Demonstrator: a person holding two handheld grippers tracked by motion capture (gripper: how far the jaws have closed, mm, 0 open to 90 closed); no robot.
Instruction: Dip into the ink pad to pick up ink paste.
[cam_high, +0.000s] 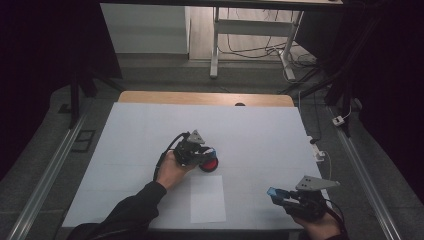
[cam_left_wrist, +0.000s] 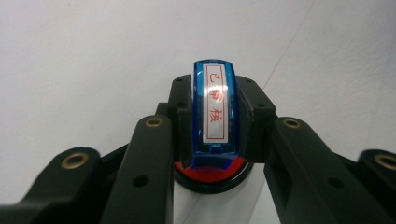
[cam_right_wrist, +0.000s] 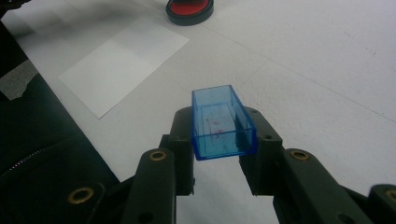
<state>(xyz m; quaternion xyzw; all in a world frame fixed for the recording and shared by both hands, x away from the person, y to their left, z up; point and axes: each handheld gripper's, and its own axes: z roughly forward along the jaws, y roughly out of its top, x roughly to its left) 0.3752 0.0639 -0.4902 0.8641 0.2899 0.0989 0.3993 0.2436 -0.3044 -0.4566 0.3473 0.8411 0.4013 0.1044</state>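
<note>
Left gripper (cam_left_wrist: 215, 140) clamped the blue stamp (cam_left_wrist: 214, 107) over the ink pad (cam_high: 210, 165); right gripper (cam_right_wrist: 223, 140) pinched its blue cap (cam_right_wrist: 222, 122), paper sheet (cam_high: 207, 198) between them.

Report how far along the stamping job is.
Done: the blue cap is off the stamp and clamped in the right gripper, held apart near the table's edge. In hand: the left gripper holds the blue stamp down over the red ink pad. Left: the white paper seems still blank; stamping it probably comes next.

Past a white-covered table (cam_high: 260, 130): white desk legs (cam_high: 215, 45), loose cables (cam_high: 250, 50) on the floor. Flanking, a metal rail (cam_high: 50, 170) on the left.
</note>
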